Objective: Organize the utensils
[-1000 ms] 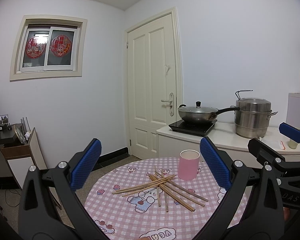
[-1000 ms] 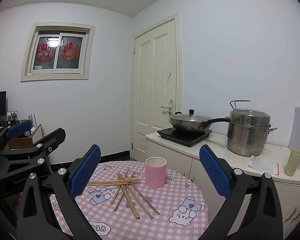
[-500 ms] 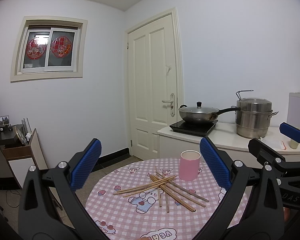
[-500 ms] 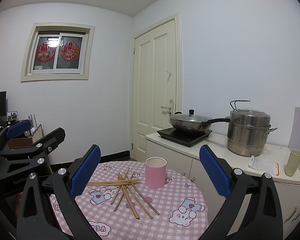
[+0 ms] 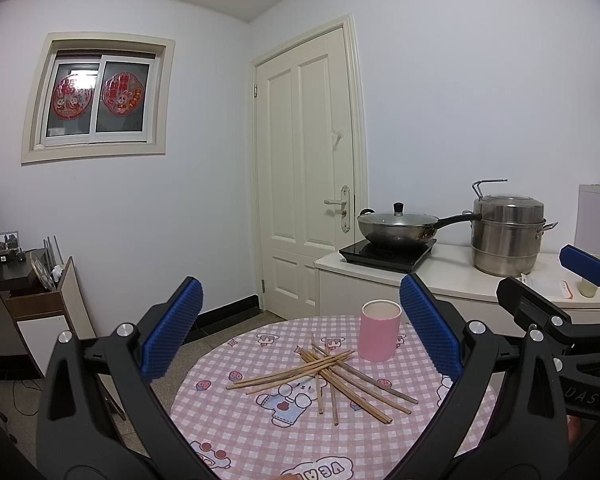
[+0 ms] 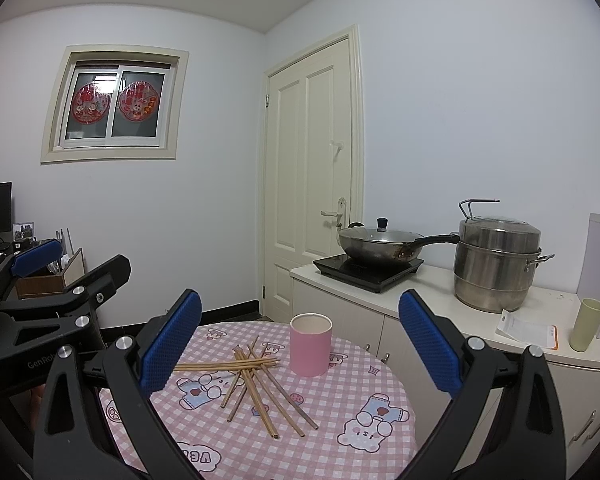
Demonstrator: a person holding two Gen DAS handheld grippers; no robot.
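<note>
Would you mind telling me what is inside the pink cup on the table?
The pink cup shows only a pale inner wall near its rim; its bottom is hidden. The chopsticks lie outside it.

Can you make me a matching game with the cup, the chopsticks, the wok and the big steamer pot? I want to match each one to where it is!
Things:
1. cup
2. chopsticks
3. wok
4. steamer pot

Places:
A. sitting on the black cooktop
B. lying in a crossed pile on the table
C. standing upright on the table, beside the pile
D. on the white counter, right of the cooktop

Pairs: 1-C, 2-B, 3-A, 4-D
</note>
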